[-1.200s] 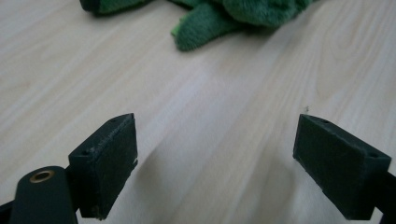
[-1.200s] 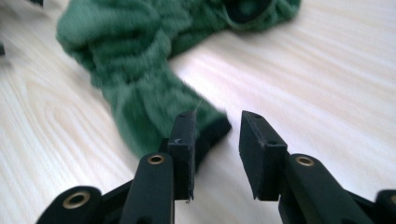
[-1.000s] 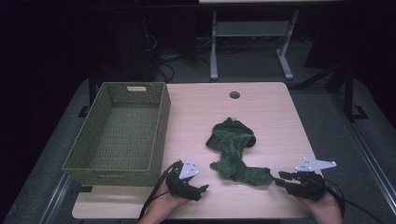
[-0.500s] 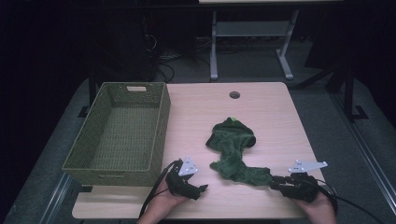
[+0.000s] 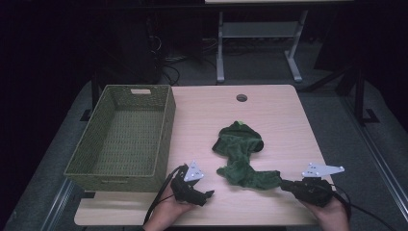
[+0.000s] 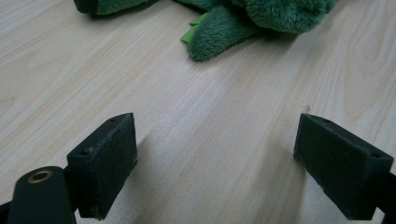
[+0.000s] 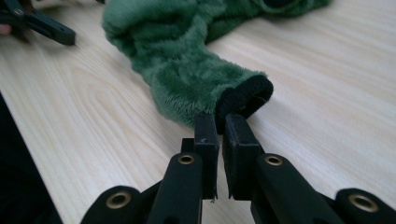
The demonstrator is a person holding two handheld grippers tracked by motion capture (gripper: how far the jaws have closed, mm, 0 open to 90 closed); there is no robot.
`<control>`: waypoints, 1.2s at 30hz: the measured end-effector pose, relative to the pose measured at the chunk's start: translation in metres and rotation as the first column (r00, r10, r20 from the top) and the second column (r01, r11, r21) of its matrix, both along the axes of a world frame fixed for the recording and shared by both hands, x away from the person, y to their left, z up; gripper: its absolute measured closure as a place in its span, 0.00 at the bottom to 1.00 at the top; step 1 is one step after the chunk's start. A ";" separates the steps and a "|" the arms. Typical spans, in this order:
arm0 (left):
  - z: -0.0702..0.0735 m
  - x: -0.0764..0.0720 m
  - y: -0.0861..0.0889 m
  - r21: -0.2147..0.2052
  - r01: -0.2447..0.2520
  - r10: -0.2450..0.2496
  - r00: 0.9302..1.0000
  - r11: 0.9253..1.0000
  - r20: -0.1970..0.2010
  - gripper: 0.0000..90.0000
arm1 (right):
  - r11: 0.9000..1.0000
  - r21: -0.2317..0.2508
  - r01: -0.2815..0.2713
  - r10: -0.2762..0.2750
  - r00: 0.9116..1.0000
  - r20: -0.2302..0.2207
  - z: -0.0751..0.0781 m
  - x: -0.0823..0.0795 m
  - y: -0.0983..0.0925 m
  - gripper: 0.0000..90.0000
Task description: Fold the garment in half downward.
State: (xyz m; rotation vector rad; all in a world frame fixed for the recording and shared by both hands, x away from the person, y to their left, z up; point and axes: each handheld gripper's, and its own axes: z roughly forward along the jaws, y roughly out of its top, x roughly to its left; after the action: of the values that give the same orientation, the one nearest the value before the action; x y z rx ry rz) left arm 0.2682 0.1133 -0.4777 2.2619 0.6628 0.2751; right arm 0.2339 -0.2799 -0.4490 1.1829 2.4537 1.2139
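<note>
Basket (image 5: 120,139): we see a green woven basket on the left part of the wooden table (image 5: 269,110), with no thing visible inside

Left gripper (image 5: 204,196): our left hand holds it low at the near edge, just right of the basket; its jaws stand wide apart over bare wood, holding nothing

Green plush garment (image 5: 243,156): it lies crumpled mid-table, between our two grippers, apart from the basket

Black cuff (image 7: 245,100): the garment's near end, reaching toward our right gripper

Right gripper (image 5: 285,183): its jaws have just been closing and now stand almost together; they seem to pinch the cuff's edge, though the contact is partly hidden
</note>
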 end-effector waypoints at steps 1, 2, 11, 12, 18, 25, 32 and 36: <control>0.000 0.000 0.000 0.000 0.000 0.000 1.000 1.000 0.000 0.14 | 1.000 0.006 -0.008 0.007 1.000 0.014 0.003 0.000 0.002 0.94; 0.000 0.000 0.000 0.000 0.000 0.000 1.000 1.000 0.000 0.14 | 1.000 0.008 -0.013 0.013 1.000 0.024 0.005 0.001 0.003 0.94; 0.000 0.000 0.000 0.000 0.000 0.000 1.000 1.000 0.000 0.14 | 0.995 0.056 -0.082 0.076 0.991 0.106 0.028 0.009 0.023 0.94; 0.000 0.000 0.000 0.000 0.000 0.000 1.000 1.000 0.000 0.14 | 0.994 0.061 -0.089 0.081 0.990 0.114 0.030 0.010 0.025 0.94; 0.000 0.000 0.000 -0.003 -0.003 0.003 1.000 1.000 0.000 0.14 | 0.988 0.055 -0.144 0.136 0.982 0.131 0.036 0.019 0.042 0.94; 0.000 0.000 0.000 -0.008 -0.005 0.005 1.000 1.000 -0.002 0.14 | 0.977 0.029 -0.212 0.206 0.967 0.151 0.044 0.028 0.069 0.94; 0.000 0.000 0.000 -0.004 -0.003 0.003 1.000 1.000 -0.001 0.14 | 0.960 0.002 -0.281 0.278 0.949 0.147 0.043 0.042 0.097 0.94; 0.000 0.000 0.000 -0.004 -0.003 0.003 1.000 1.000 0.000 0.14 | 0.959 -0.002 -0.282 0.279 0.950 0.141 0.040 0.049 0.109 0.88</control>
State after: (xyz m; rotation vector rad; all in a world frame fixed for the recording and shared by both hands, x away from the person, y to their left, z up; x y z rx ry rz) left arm 0.2681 0.1131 -0.4779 2.2573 0.6664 0.2749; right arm 0.2829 -0.1713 -0.4094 0.7385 2.5700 1.3420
